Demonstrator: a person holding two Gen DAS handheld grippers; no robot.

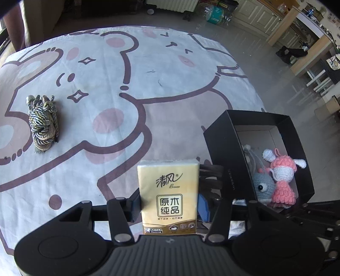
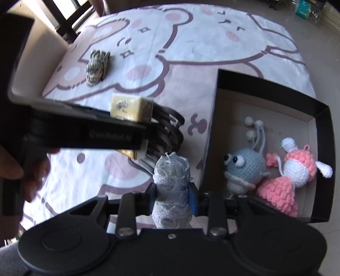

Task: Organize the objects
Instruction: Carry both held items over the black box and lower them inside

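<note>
My left gripper (image 1: 169, 206) is shut on a yellow tissue pack (image 1: 169, 195), held upright above the cloth, just left of the black box (image 1: 225, 148). The pack also shows in the right wrist view (image 2: 129, 107). My right gripper (image 2: 172, 197) is shut on a white roll of string (image 2: 172, 186), close to the box's left wall (image 2: 209, 135). Inside the box lie a grey crochet toy (image 2: 244, 167) and a pink-and-white crochet doll (image 2: 293, 176). A coil of twisted rope (image 1: 43, 123) lies on the cloth at the far left.
A cartoon-bear cloth (image 1: 170, 74) covers the table. The left gripper's body (image 2: 85, 131) crosses the right wrist view, close to the string roll. The floor, cabinets (image 1: 265, 12) and furniture lie beyond the table's far edge.
</note>
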